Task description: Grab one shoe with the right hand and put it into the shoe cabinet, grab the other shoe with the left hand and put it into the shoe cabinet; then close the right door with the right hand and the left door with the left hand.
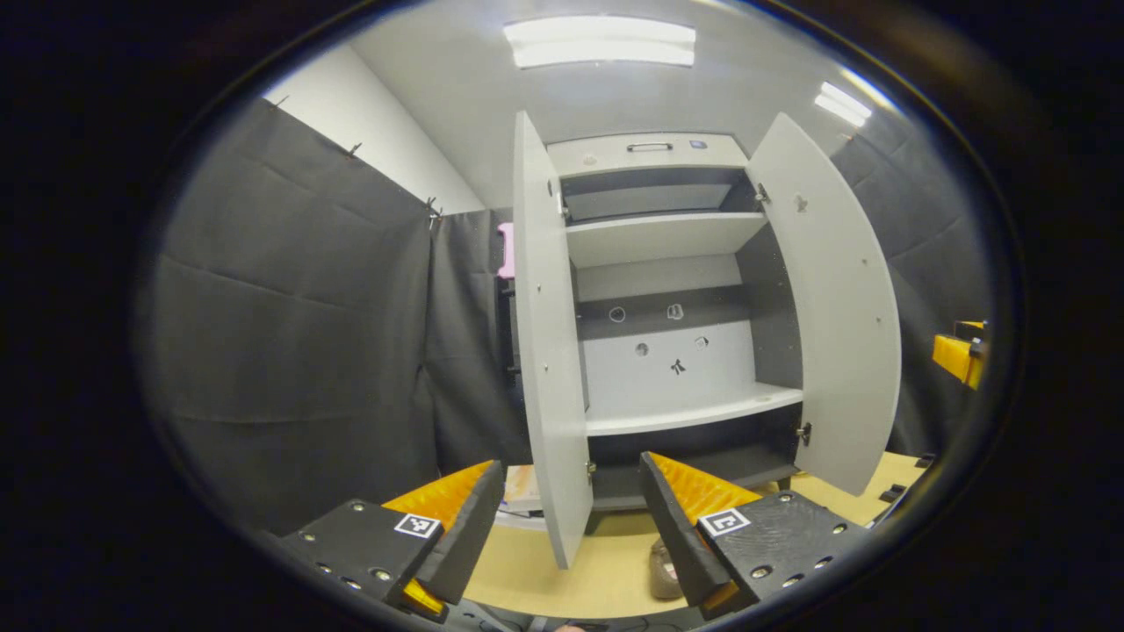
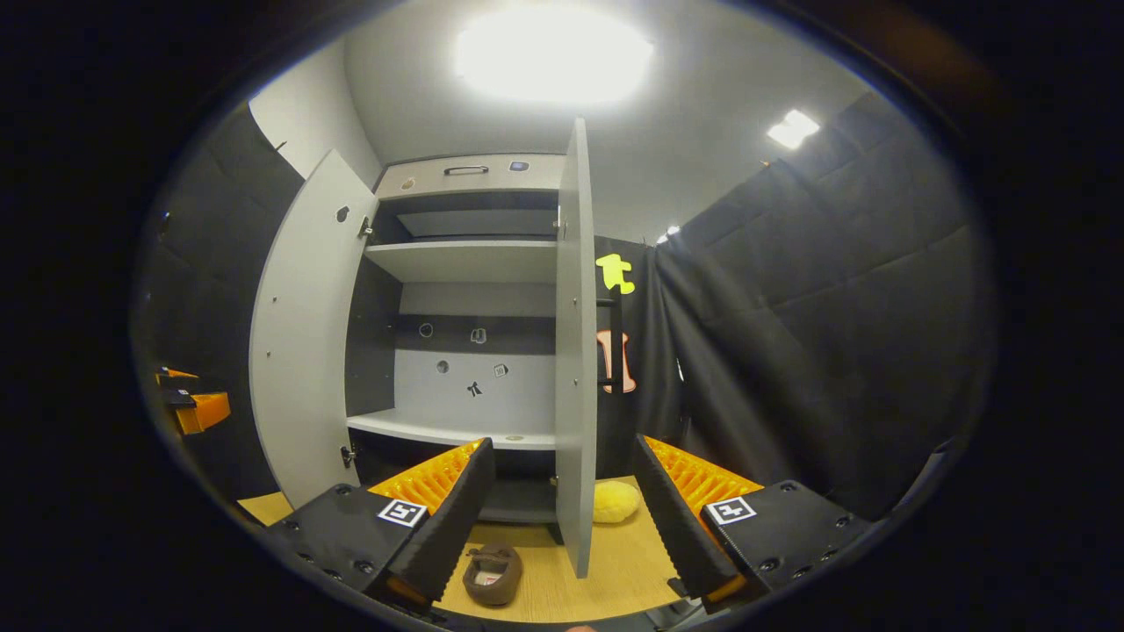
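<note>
A small brown shoe (image 2: 492, 572) lies on the wooden tabletop (image 2: 619, 562) in front of the grey shoe cabinet (image 2: 465, 254), just above my right gripper (image 2: 562, 518), which is open and holds nothing. In the left gripper view the same shoe (image 1: 666, 569) peeks out beside one finger of my left gripper (image 1: 571, 518), also open and holding nothing. Both cabinet doors stand wide open: the left door (image 1: 549, 351) and the right door (image 2: 575, 351) each show edge-on. The shelves (image 1: 694, 412) are bare. A yellow fluffy object (image 2: 615, 502), maybe the other shoe, lies behind the right door.
Black cloth walls close in on both sides. The other gripper (image 1: 961, 355) shows at the right edge of the left gripper view, and the left one (image 2: 193, 404) at the left edge of the right gripper view. The open doors jut out toward both grippers.
</note>
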A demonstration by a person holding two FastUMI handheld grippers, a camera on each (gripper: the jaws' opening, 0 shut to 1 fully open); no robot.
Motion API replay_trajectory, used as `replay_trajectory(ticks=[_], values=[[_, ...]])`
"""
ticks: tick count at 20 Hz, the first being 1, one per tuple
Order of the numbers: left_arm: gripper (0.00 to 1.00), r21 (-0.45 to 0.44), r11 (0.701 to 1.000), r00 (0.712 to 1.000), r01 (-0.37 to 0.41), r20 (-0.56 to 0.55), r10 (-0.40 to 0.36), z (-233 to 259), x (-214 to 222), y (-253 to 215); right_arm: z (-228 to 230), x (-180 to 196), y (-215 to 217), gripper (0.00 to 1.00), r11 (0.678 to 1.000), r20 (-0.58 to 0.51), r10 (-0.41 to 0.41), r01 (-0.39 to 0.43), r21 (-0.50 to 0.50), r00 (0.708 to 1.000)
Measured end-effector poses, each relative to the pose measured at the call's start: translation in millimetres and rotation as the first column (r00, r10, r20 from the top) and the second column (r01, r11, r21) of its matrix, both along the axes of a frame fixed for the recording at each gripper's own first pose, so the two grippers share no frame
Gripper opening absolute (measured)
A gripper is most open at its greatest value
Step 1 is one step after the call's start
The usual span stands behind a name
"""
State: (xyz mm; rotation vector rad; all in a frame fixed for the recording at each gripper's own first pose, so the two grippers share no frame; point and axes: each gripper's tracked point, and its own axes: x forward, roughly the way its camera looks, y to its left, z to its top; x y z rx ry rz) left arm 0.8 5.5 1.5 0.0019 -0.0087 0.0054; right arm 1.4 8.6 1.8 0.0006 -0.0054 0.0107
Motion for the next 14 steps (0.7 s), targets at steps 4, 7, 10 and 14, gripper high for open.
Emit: replay_trajectory(ticks=[4, 7, 10, 14], values=[[0.91, -0.004, 1.0, 1.0, -0.005, 0.003, 0.005, 0, 1, 1, -1, 2, 1, 1.0, 1.0, -0.001, 0.004, -0.004, -0.001, 1.0], [0.9, 0.001, 1.0, 1.0, -0.004, 0.008, 0.004, 1, 4, 1, -3, 2, 3, 0.96, 1.0, -0.001, 0.005, -0.005, -0.004, 1.0], [0.91, 0.005, 1.0, 1.0, 0.0, 0.01, 0.0, 1, 5, 1, -4, 6, 14, 0.96, 0.999, -0.003, 0.029, -0.029, 0.021, 1.0], [0.91, -0.012, 1.0, 1.0, -0.002, 0.015, 0.002, -2, 0, 7, -20, 14, 28, 0.96, 0.999, -0.054, 0.041, -0.041, 0.009, 0.998]])
